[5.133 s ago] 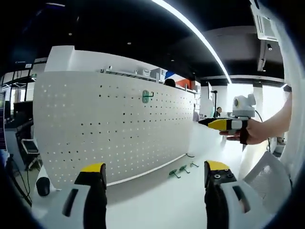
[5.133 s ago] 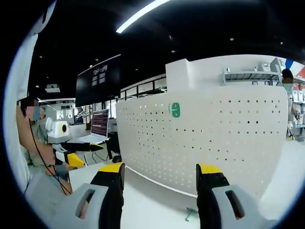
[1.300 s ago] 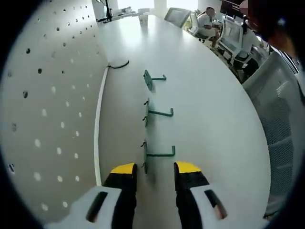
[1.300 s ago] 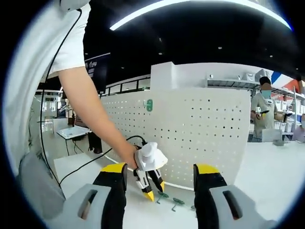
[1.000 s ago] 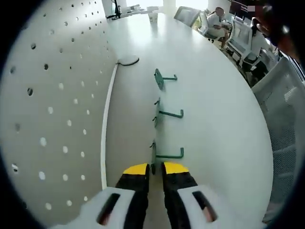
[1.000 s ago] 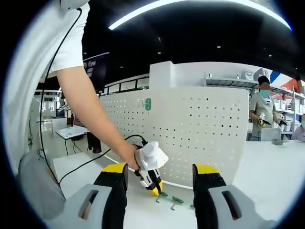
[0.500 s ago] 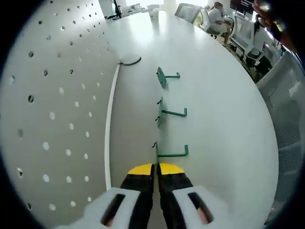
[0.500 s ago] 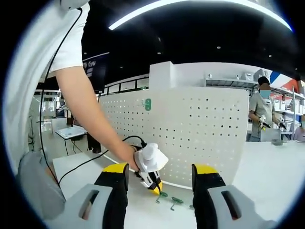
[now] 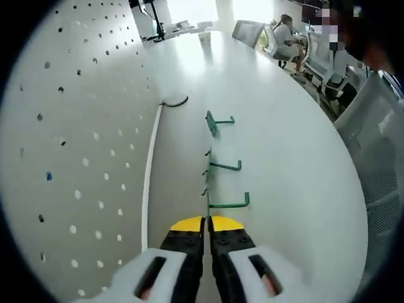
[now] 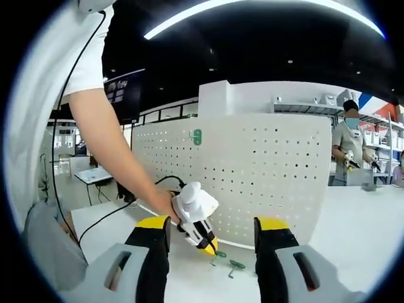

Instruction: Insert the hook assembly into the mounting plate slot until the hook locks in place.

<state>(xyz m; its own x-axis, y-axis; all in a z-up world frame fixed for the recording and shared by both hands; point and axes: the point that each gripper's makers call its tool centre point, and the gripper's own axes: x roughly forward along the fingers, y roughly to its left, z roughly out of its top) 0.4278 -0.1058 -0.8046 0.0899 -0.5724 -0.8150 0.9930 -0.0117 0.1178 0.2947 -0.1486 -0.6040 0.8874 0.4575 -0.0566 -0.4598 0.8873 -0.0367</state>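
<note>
Your left gripper (image 9: 207, 222) — clenched on the nearest green metal hook (image 9: 221, 203), beside the white perforated pegboard (image 9: 82, 145). Your right gripper (image 10: 209, 227) — released, jaws apart, holding nothing.

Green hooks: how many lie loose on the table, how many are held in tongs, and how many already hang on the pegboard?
Loose on the table: 2, the far hook and the middle hook.
Held in the left tongs: 1, the near hook.
Hanging on the pegboard: 1, the mounted hook.
Total: 4.
</note>
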